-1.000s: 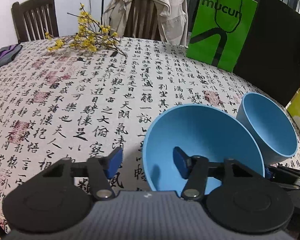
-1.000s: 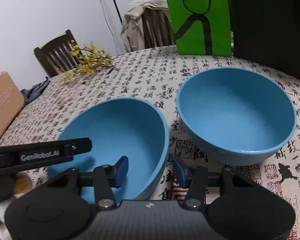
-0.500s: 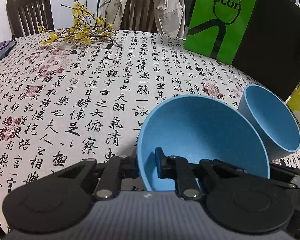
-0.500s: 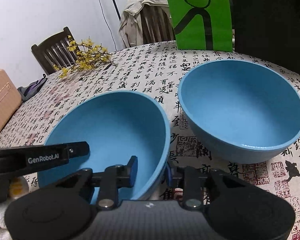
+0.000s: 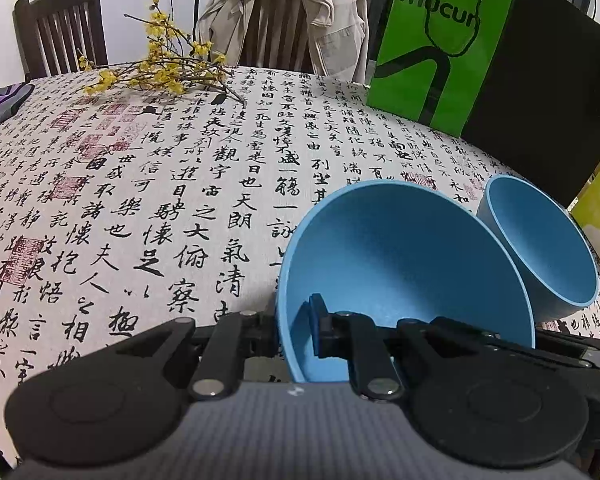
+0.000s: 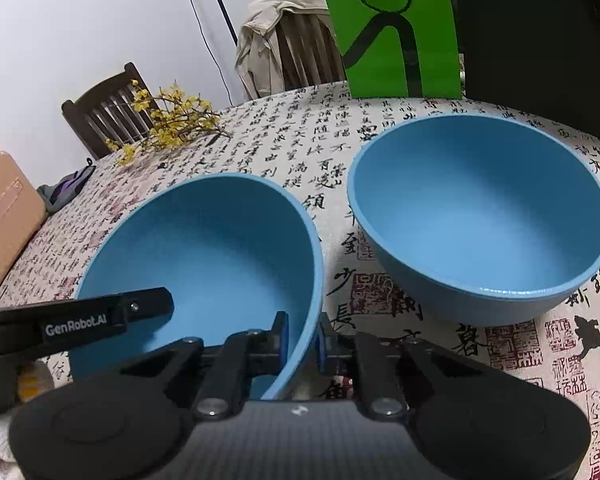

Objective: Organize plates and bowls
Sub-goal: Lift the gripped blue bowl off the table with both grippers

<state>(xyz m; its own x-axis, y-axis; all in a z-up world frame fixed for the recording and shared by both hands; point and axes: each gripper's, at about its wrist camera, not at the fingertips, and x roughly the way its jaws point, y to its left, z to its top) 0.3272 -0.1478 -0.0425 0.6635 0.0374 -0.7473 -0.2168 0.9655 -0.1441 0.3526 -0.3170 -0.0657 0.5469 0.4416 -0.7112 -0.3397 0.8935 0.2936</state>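
Pinching the near bowl [image 5: 404, 248] from both sides, my left claw [image 5: 296, 330] is pressed together on its left rim, one finger [image 5: 320, 330] inside and the other outside against the wall. My right claw [image 6: 302, 336] nips the opposite rim of that same bowl [image 6: 204, 248], one pad in, one out. From the right wrist I can see a finger of the left claw [image 6: 100, 316] reaching in over the bowl's left edge. The bowl sits on the surface [image 5: 160, 184], which is covered in a calligraphy cloth. Just beside it to the right stands a second bowl [image 6: 480, 216], apart from it by a narrow gap. Farther back lie yellow flowers [image 5: 164, 68], and a green bag [image 5: 436, 44] stands at the far edge.
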